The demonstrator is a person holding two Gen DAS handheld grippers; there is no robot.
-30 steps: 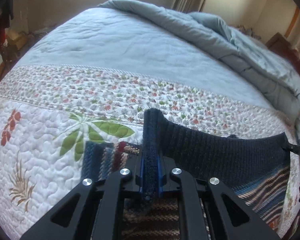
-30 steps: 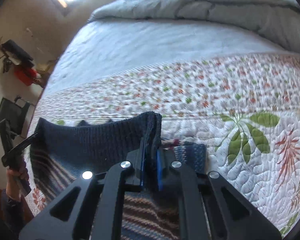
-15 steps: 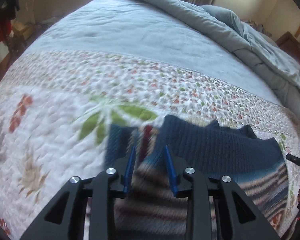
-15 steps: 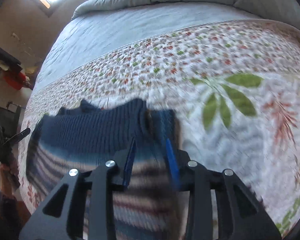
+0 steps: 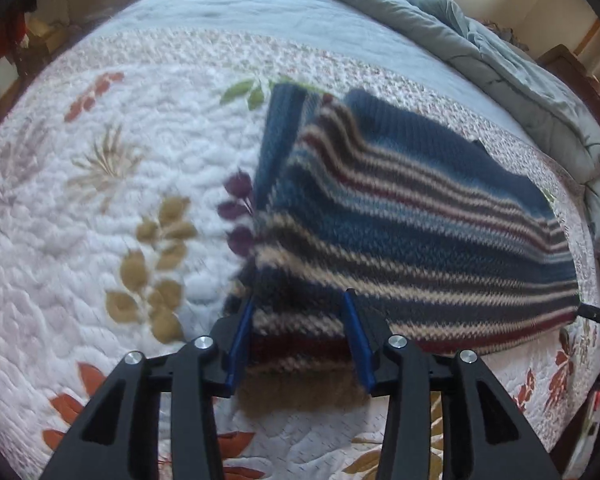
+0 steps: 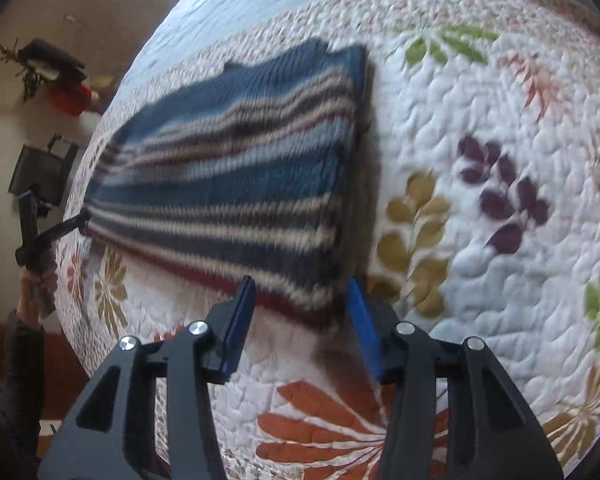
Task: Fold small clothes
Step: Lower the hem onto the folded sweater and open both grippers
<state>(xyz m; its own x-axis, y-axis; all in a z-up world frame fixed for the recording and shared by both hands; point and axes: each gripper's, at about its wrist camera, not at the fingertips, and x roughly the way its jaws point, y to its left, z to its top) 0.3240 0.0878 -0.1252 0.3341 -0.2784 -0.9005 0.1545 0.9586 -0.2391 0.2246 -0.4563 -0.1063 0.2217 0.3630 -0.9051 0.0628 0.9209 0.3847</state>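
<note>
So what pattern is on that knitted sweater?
Sweater: blue with cream and dark-red stripes; clearest in the left wrist view.

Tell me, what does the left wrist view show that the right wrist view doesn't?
Only the left wrist view shows the rumpled grey-blue duvet along the bed's far side. Only the right wrist view shows a red thing by the wall and the hand holding the other tool. Both show the striped sweater lying folded on the floral quilt, and each its own gripper, left gripper and right gripper, jaws opening, nothing pinched.
</note>
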